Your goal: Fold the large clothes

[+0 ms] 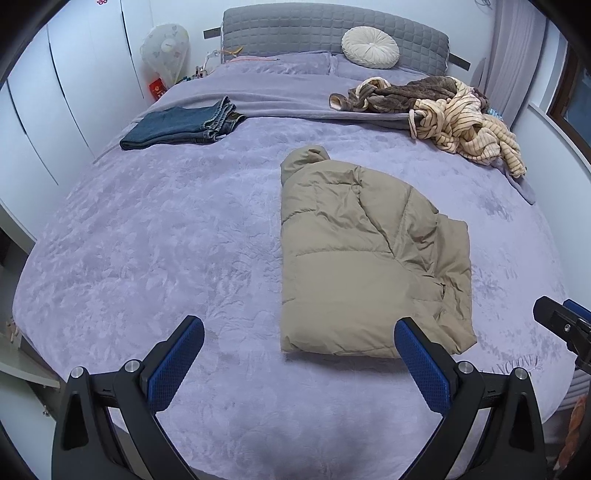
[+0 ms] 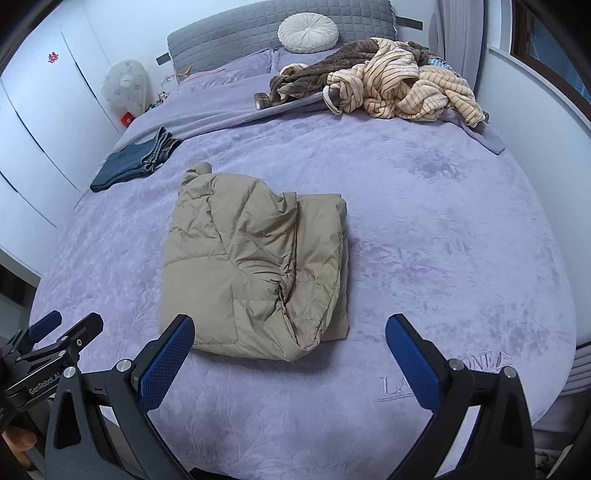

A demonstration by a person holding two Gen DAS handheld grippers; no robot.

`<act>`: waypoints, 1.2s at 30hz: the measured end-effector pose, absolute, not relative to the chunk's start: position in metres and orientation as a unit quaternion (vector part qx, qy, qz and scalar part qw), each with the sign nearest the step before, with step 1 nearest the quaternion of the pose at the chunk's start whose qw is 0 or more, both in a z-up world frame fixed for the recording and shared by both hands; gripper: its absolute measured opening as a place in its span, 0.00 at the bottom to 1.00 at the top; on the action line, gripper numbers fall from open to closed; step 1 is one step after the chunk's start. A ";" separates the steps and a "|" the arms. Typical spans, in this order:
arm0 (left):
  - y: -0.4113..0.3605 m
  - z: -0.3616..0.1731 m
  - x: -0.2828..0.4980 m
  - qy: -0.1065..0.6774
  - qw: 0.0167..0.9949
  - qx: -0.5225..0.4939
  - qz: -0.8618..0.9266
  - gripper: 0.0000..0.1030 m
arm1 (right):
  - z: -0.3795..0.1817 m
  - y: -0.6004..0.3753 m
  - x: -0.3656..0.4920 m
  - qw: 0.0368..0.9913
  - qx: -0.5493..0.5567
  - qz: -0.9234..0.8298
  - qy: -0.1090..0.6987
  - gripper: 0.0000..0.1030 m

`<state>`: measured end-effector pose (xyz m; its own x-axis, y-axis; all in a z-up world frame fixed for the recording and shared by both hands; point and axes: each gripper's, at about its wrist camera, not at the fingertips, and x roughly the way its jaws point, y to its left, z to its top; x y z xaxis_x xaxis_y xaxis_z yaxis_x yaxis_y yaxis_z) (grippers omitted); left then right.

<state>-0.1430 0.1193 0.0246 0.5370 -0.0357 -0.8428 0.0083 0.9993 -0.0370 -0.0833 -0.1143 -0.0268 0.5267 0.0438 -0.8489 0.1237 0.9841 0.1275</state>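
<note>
Leftmost, folded jeans [image 1: 181, 125] lie flat near the far left edge of the bed [image 1: 147, 240]. Left gripper [image 1: 299, 343] hangs above the near edge, jaws spread wide, nothing between them. Tan puffer jacket [image 1: 362, 258], folded into a rough rectangle, rests at mid-bed, hood end pointing to the headboard [image 1: 332, 33]. Right gripper [image 2: 290, 339] hangs just beside the left one, jaws fully spread, clear of the jacket. Far right, a heap of striped and brown garments [image 1: 454, 114] sits near a round cushion [image 1: 369, 48].
</note>
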 end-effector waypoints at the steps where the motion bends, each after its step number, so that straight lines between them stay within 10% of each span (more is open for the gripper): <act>1: 0.119 0.025 -0.143 0.481 0.876 -0.014 -0.012 1.00 | -0.027 -0.114 -0.083 0.869 0.085 -0.023 0.486 1.00; 36: 0.137 0.025 -0.145 0.479 0.878 -0.010 -0.012 1.00 | -0.025 -0.111 -0.088 0.869 0.083 -0.024 0.487 1.00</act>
